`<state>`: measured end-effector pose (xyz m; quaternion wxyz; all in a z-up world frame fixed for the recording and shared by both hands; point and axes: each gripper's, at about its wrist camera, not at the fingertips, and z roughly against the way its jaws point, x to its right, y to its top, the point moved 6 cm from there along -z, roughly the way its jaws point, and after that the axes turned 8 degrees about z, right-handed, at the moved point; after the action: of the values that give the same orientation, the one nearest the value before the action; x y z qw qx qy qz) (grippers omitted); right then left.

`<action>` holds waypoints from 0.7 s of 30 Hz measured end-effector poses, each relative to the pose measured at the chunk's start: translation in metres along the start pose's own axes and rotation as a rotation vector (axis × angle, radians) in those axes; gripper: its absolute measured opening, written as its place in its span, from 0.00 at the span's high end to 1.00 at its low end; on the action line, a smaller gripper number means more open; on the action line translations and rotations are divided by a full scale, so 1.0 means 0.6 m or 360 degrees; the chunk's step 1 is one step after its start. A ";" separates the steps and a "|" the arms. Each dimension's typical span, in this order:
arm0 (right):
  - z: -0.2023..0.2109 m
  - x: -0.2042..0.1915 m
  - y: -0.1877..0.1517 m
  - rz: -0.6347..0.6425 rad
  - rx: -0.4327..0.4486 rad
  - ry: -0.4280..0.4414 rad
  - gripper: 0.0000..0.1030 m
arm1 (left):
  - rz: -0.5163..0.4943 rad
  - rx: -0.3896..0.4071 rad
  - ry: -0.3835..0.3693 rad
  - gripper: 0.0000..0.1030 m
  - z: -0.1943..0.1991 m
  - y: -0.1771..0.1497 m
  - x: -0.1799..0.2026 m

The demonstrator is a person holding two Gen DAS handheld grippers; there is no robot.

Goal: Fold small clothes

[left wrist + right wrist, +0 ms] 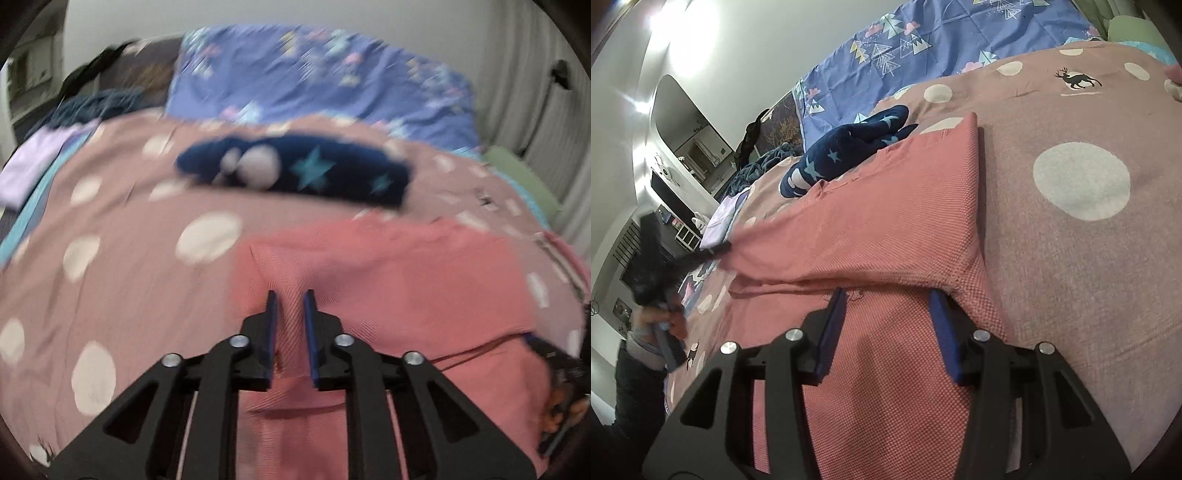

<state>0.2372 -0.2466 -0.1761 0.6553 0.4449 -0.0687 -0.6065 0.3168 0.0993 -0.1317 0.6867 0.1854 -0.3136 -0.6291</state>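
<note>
A pink knit garment (849,229) lies on a bed's dotted pink cover (1071,258). The left gripper (290,297) pinches a raised fold of it, jaws nearly closed. The right gripper (888,295) rests over the cloth, jaws open. A navy star-patterned garment (295,171) lies beyond.

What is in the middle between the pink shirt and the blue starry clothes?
Only the spotted bedcover. In the left wrist view a bare strip of it separates the pink shirt from the blue starry clothes. The right wrist view hides that strip.
</note>
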 end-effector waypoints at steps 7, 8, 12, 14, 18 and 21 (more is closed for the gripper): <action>0.007 0.002 0.002 -0.0003 0.0020 -0.0077 0.70 | -0.0111 -0.0048 0.0219 0.45 -0.035 -0.041 -0.024; 0.017 0.013 0.003 -0.0049 0.0057 -0.0149 0.76 | -0.0136 -0.0066 0.0236 0.44 -0.041 -0.049 -0.026; 0.056 0.080 -0.017 -0.0398 0.0147 -0.0255 1.00 | -0.0081 -0.0038 0.0194 0.40 -0.040 -0.056 -0.036; 0.062 0.092 -0.025 -0.0465 0.0135 -0.0241 1.00 | -0.0040 -0.0051 0.0152 0.40 -0.039 -0.055 -0.042; 0.080 0.063 -0.015 -0.0345 0.0107 -0.0314 0.90 | -0.0022 -0.0059 0.0082 0.40 -0.025 -0.059 -0.030; 0.087 0.005 0.021 -0.0052 0.0159 -0.0375 0.72 | -0.0061 -0.0054 0.0047 0.33 -0.020 -0.064 -0.009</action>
<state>0.2144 -0.2767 -0.1381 0.6098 0.4037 -0.1680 -0.6610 0.2961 0.0976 -0.1667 0.6822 0.1891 -0.2891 -0.6445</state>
